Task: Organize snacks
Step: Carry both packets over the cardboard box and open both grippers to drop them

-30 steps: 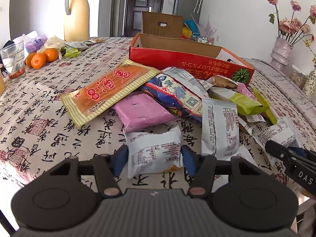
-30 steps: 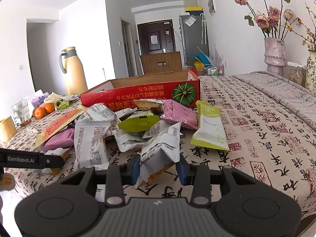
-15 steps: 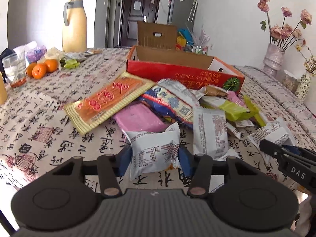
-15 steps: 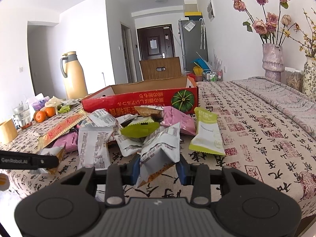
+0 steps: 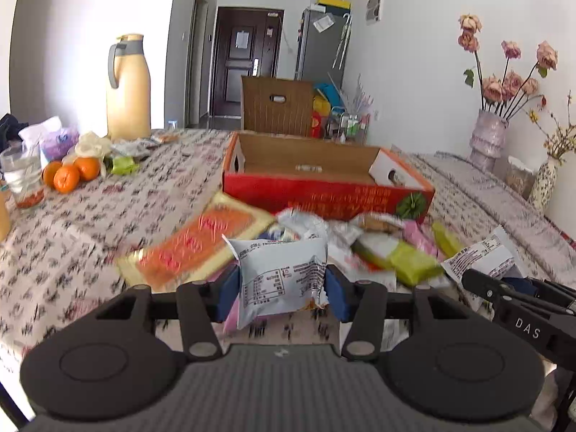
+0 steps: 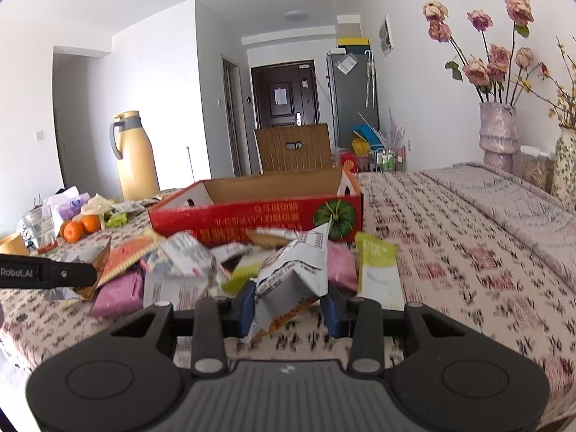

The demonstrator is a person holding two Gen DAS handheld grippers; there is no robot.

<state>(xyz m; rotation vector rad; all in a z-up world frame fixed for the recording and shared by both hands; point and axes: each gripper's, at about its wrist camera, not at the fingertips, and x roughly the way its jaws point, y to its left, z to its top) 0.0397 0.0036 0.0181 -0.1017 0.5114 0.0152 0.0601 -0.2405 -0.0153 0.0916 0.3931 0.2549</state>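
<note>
My left gripper [image 5: 281, 292] is shut on a white snack packet [image 5: 279, 277] and holds it above the tablecloth. My right gripper [image 6: 289, 307] is shut on a second white packet [image 6: 295, 273], crumpled and tilted, also off the table. Behind both lies a heap of snack packets [image 5: 381, 248] with a long orange pack [image 5: 198, 244] at its left. Farther back stands an open red cardboard box [image 5: 324, 187], which also appears in the right wrist view [image 6: 259, 212]. The right gripper's arm shows at the right edge of the left wrist view.
Oranges [image 5: 70, 174], a glass [image 5: 21, 176] and a yellow thermos jug [image 5: 127, 86] stand at the far left of the table. Vases with dried roses [image 6: 498, 129] line the right side. A lime-green packet [image 6: 378, 270] lies right of the heap.
Both grippers have risen, each lifting its white packet off the tablecloth. The left jaws closed a little onto their packet. The heap and the box now sit lower and farther in view.
</note>
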